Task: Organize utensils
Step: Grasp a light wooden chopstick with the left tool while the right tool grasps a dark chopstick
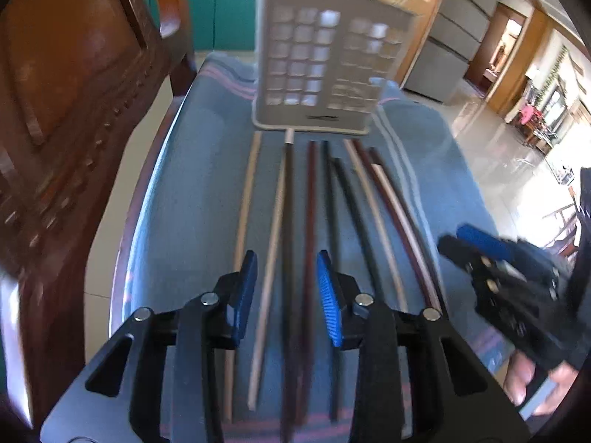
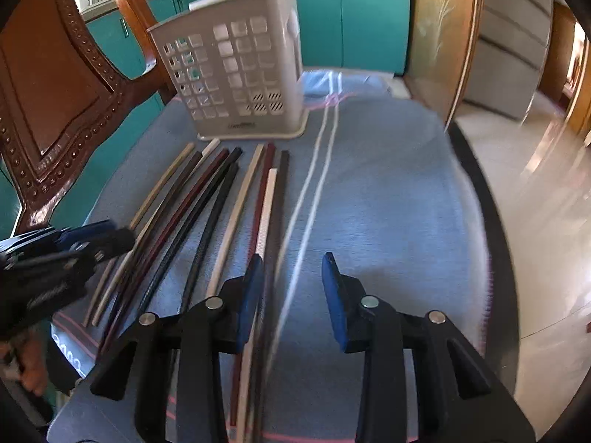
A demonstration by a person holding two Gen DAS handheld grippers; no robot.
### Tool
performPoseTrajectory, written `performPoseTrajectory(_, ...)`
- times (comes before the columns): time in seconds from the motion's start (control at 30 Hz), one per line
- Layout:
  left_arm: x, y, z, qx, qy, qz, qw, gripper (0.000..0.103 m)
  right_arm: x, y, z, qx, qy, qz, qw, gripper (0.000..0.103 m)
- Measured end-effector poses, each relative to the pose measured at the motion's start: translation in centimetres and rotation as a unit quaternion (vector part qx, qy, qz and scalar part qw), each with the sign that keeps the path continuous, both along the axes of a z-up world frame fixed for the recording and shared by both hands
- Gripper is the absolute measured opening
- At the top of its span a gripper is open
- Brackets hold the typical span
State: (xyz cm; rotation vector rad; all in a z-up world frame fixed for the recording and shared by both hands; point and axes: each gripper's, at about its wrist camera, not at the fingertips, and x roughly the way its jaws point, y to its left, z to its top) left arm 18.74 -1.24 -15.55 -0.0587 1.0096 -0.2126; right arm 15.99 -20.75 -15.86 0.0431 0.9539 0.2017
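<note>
Several chopsticks (image 1: 310,203), pale, dark red and black, lie side by side on a blue-grey cloth (image 1: 192,184), pointing at a white perforated utensil holder (image 1: 314,55) standing behind them. My left gripper (image 1: 287,258) is open over their near ends. A pale, a black and a dark red stick pass between its blue pads, which do not press on them. My right gripper (image 2: 292,258) is open too. It hangs at the right edge of the chopsticks (image 2: 221,192), with the outermost sticks by its left finger and striped cloth (image 2: 388,203) in the gap. The holder (image 2: 229,66) looks tilted in the right wrist view.
A carved wooden chair (image 1: 74,92) stands close on the left of the table. The table's rounded edge (image 2: 495,258) drops to a shiny tiled floor on the right. Teal cabinets (image 2: 369,18) lie behind. Each gripper shows in the other's view: right gripper (image 1: 452,238), left gripper (image 2: 120,232).
</note>
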Motion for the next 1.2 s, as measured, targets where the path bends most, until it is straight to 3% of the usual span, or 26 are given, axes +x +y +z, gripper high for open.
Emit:
performPoseTrajectory(0.13,2.2,0.3,-1.3,0.008,0.024,0.014,0.9996,0.029,1.3,-0.2,-1.1,0.01,0.029,-0.005,1.0,0.035)
performPoseTrajectory(0.33,3.1,0.7,-1.4,-0.004,0.03,0.015,0.9994,0.029,1.4,0.6,-1.1,-0.012,0.024,0.01,1.0,0.035)
performPoseTrajectory(0.43,2.8,0.5,-1.9,-0.044,0.062,0.002,0.9971,0.027,1.6,1.3,-1.2,-0.042,0.022,0.016,0.999,0.035)
performPoseTrajectory(0.57,2.0,0.0,-2.0,-0.055,0.063,-0.018,0.9963,0.027,1.4,1.4,-1.4,-0.066,0.024,0.017,0.997,0.033)
performPoseTrajectory(0.73,-0.7,-0.8,-1.7,-0.091,0.081,-0.061,0.9906,0.026,0.9,0.2,-1.1,-0.047,0.032,0.016,0.998,0.033)
performPoseTrajectory(0.97,0.7,0.8,0.4,-0.046,0.022,-0.009,0.9986,0.031,1.3,-0.2,-1.0,-0.037,0.031,0.013,0.999,0.033)
performPoseTrajectory(1.2,6.6,1.2,-0.3,-0.008,0.033,0.027,0.999,0.031,4.0,1.2,-0.7,-0.064,0.02,0.022,0.998,0.033)
